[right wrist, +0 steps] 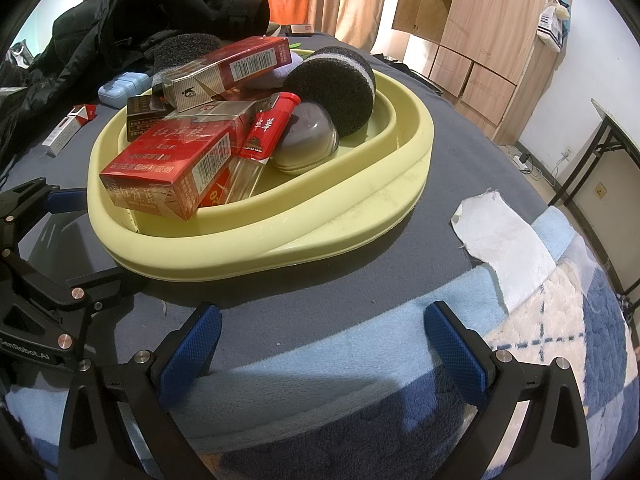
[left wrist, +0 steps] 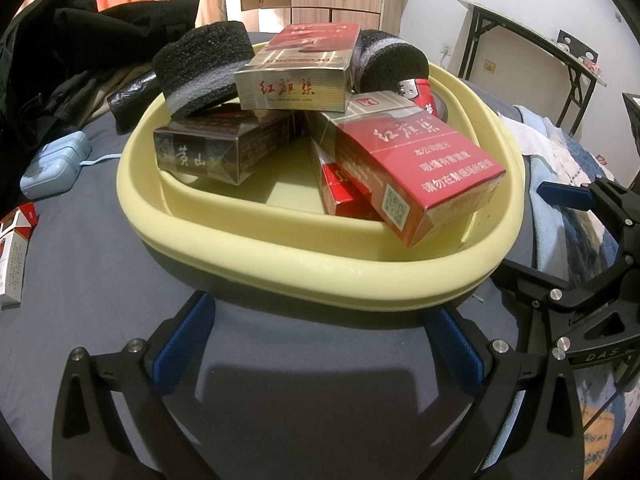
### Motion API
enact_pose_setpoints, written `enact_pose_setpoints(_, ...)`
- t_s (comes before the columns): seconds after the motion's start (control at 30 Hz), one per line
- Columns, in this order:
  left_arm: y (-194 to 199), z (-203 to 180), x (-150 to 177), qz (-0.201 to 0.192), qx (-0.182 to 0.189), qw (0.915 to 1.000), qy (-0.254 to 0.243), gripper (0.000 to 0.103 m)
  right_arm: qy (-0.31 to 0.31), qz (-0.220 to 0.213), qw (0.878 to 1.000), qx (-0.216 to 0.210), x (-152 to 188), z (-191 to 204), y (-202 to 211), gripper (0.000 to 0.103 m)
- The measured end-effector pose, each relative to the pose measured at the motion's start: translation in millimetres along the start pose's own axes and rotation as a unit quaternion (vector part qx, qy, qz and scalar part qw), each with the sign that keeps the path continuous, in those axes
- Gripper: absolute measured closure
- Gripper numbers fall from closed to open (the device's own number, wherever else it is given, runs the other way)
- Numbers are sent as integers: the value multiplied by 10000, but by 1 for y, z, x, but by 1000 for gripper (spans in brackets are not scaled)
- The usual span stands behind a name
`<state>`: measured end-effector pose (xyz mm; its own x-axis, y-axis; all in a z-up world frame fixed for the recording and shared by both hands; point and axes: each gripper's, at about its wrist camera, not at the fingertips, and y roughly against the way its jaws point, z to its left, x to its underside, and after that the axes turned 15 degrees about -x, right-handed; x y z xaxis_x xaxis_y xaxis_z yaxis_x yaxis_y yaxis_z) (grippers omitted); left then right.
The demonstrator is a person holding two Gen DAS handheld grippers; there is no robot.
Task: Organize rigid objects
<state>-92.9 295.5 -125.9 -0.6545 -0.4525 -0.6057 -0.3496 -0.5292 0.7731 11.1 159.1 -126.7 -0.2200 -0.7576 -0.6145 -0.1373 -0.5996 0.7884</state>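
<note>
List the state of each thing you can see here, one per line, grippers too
left gripper: open, empty, short of the basin
right gripper: open, empty
yellow basin: piled full, on the grey sheet
top cigarette pack: closed, lying across the pile
red pack at the front: closed, tilted, overhanging the inner rim
lighter: leaning among the packs
white pack outside the basin: lid open

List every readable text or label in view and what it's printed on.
"红旗渠": silver-and-red pack, front face.
"红旗渠": red pack; its smaller lines are blurred.
"黄山": dark pack.
"中华": red lighter.
"DAS": right gripper, partly cut off.
"GenRobot.AI": left gripper.
Barcode digits: too small.
</note>
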Motion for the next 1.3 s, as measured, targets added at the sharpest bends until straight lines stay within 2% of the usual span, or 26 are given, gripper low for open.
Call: enact_pose_setpoints(1.3, -1, 4, 1, -1, 24, 10000, 10, 0, 4, 2, 10000, -2, 0, 0, 0, 0)
